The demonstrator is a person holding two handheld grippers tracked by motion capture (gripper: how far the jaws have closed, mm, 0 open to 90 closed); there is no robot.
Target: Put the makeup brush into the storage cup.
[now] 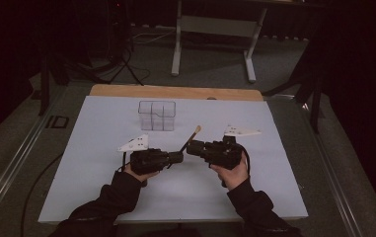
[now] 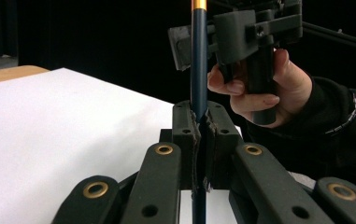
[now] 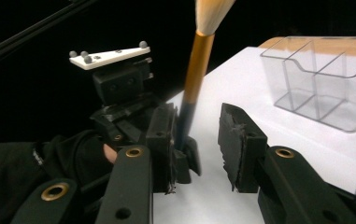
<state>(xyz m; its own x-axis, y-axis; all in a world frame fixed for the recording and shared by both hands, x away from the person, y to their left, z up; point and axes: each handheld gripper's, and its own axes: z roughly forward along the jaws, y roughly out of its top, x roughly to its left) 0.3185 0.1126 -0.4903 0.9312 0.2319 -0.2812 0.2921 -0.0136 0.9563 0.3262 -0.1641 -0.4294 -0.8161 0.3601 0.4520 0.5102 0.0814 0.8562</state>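
Left gripper [image 1: 175,158] clamps the dark lower handle of a slim brush with gold ferrule and pale bristles [image 1: 190,138], tip angled toward 1 o'clock. Right gripper [image 1: 191,147] straddles the handle, jaws part-open, pads not pressing. Clear plastic compartmented box [image 1: 157,115] sits at 11 o'clock, apart, on white table cover [image 1: 101,192].

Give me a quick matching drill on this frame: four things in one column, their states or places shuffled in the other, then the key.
Things:
1. left gripper
2. right gripper
3. makeup brush
4. clear organizer

States:
A. stands on the white sheet, beyond both grippers
B. jaws apart around the brush handle
C. jaws clamped on the dark handle
D. bristles pointing up and away, off the table

Pairs: 1-C, 2-B, 3-D, 4-A
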